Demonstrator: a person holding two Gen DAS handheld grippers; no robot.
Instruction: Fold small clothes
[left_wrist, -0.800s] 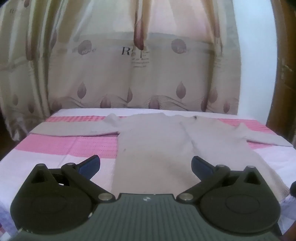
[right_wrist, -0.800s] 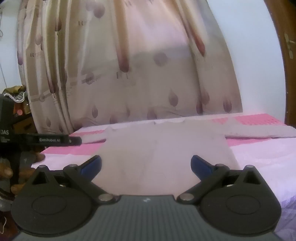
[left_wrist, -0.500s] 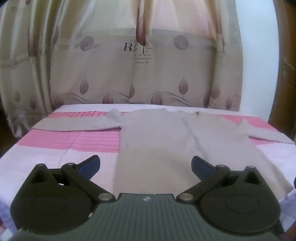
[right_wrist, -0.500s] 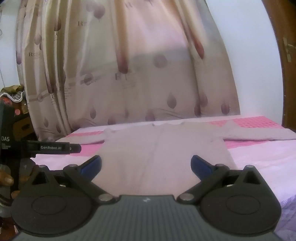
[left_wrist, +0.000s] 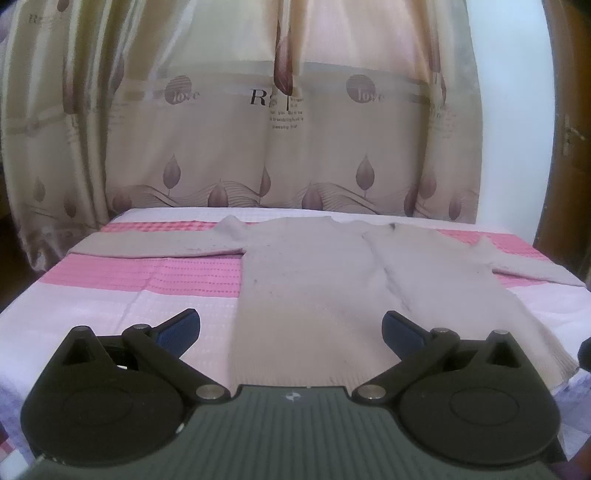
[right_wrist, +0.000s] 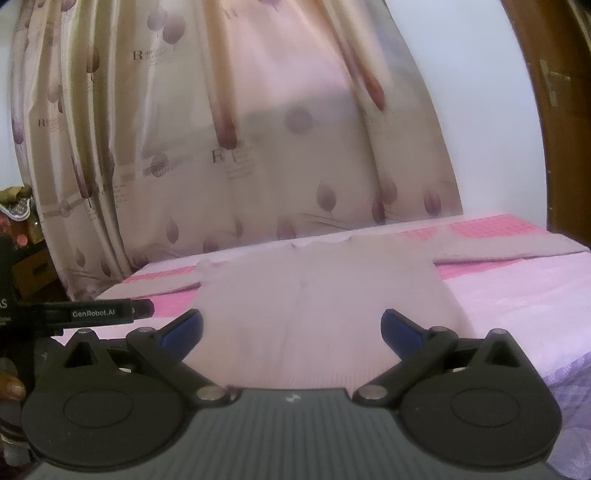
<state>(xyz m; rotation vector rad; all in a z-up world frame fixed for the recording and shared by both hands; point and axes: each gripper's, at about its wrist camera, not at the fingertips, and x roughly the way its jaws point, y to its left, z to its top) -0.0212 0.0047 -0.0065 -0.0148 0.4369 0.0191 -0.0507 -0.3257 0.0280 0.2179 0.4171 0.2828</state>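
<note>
beige knit sweater lies flat on the pink-and-white bed, sleeves out to both sides. left gripper and right gripper hover above its near hem, fingers spread wide, holding nothing. best start is probably pinching a sleeve near its cuff (both lie close to the bed's side edges) and folding inward; the curtain hangs behind the far edge.

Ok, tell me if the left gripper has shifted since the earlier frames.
Yes. In the left wrist view the curtain lettering and the sweater have slid down and leftward, so the open left gripper has tilted up and swung slightly right.
</note>
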